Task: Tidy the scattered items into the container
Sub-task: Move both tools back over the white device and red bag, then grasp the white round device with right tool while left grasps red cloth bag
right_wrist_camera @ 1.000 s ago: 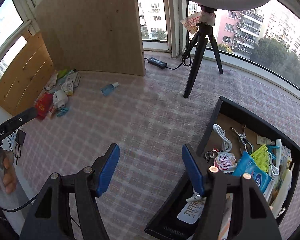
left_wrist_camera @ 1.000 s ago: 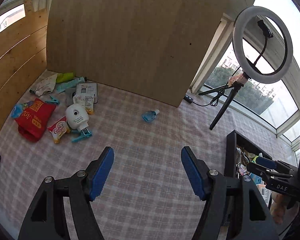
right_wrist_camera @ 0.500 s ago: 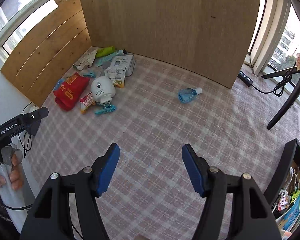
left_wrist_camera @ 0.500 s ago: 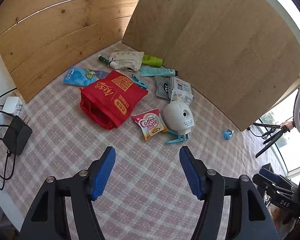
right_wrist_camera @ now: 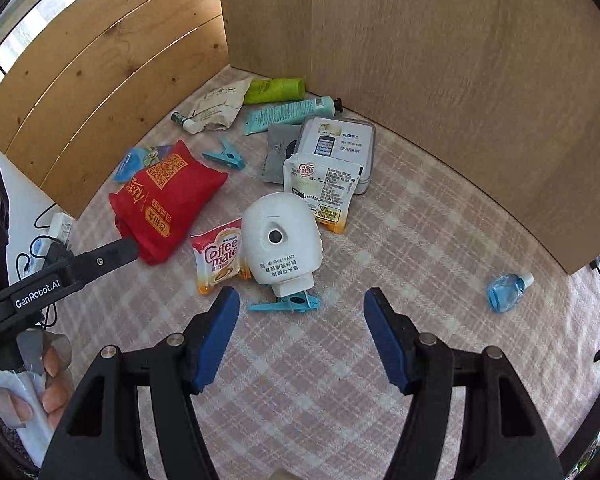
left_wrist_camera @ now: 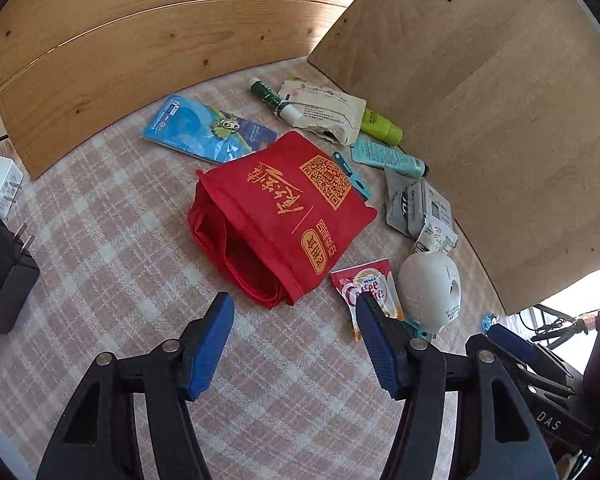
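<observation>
The left gripper point(left_wrist_camera: 294, 332) hangs over the checked cloth point(left_wrist_camera: 100, 240) just short of the red pouch point(left_wrist_camera: 280, 216); its jaws, wide apart and holding nothing, have just been closing a little. The right gripper point(right_wrist_camera: 300, 320) gapes empty above a blue clothes peg point(right_wrist_camera: 284, 304), partly tucked under the white dome-shaped device point(right_wrist_camera: 282, 240). The Coffee-mate sachet point(right_wrist_camera: 218, 254) lies half hidden beside the device. The container is out of view.

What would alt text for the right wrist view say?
Open right gripper with blue pads hovers over a plaid cloth, above a teal clothespin and a white dome-shaped gadget. Snack packets, tubes and a red bag lie beyond, before wooden boards.
</observation>
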### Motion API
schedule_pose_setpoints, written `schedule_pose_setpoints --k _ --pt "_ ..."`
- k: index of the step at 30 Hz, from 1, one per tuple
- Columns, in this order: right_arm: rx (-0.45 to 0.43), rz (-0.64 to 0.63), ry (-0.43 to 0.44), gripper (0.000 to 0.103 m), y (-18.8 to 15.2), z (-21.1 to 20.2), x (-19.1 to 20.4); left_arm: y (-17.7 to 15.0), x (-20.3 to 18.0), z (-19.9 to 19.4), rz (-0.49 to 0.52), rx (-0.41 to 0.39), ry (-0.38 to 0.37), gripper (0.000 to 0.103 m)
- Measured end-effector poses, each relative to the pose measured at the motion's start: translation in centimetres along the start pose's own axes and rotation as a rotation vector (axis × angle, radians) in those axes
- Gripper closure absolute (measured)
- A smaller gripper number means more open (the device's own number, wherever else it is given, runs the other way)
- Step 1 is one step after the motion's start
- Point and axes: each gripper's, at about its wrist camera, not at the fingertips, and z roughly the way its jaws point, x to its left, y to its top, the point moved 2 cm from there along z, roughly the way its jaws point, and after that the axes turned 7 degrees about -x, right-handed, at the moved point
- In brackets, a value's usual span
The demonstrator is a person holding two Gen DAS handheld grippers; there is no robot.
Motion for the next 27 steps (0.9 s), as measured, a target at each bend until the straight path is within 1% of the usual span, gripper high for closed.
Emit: schedule_pose_setpoints --k 6,14,19,21,22,23,24,25,26,27 --pt "0.024 0.007 0.022 0.039 1.0 2.4 0.3 0.8 0.5 1.6 -0.038 0.009 -0.002 0.044" --pt "0.047 -0.011 0.005 0.039 2.1 5.2 1.0 0.9 0.6 3.4 -0.091 0.005 0.020 0.044" --pt "0.074 -0.012 -0.015 0.039 2.7 6.7 1.3 1.2 1.1 3.7 -0.144 -0.017 0.023 0.049" --pt "0.083 -0.010 -0.012 0.039 2.7 7.2 1.3 1.3 0.9 3.8 -0.144 -0.026 0.024 0.059" --pt "0.087 -0.011 -0.016 0.039 2.7 7.4 1.4 1.4 0.7 3.8 -0.141 -0.030 0.024 0.062" --pt "0.090 -0.012 -0.025 0.040 2.6 7.5 1.4 1.4 0.5 3.8 -0.138 -0.036 0.026 0.069" --pt "0.092 -0.012 -0.027 0.044 2.6 7.6 1.5 1.5 0.4 3.7 -0.135 -0.043 0.027 0.080" --pt "0.095 -0.011 -0.017 0.048 2.5 7.6 1.5 1.5 0.3 3.5 -0.133 -0.048 0.023 0.087" --pt "0.096 -0.010 -0.018 0.048 2.5 7.6 1.5 1.5 0.2 3.4 -0.130 -0.049 0.017 0.098" --pt "0.094 -0.009 -0.026 0.048 2.4 7.4 1.5 1.6 0.2 3.3 -0.128 -0.048 0.007 0.098"
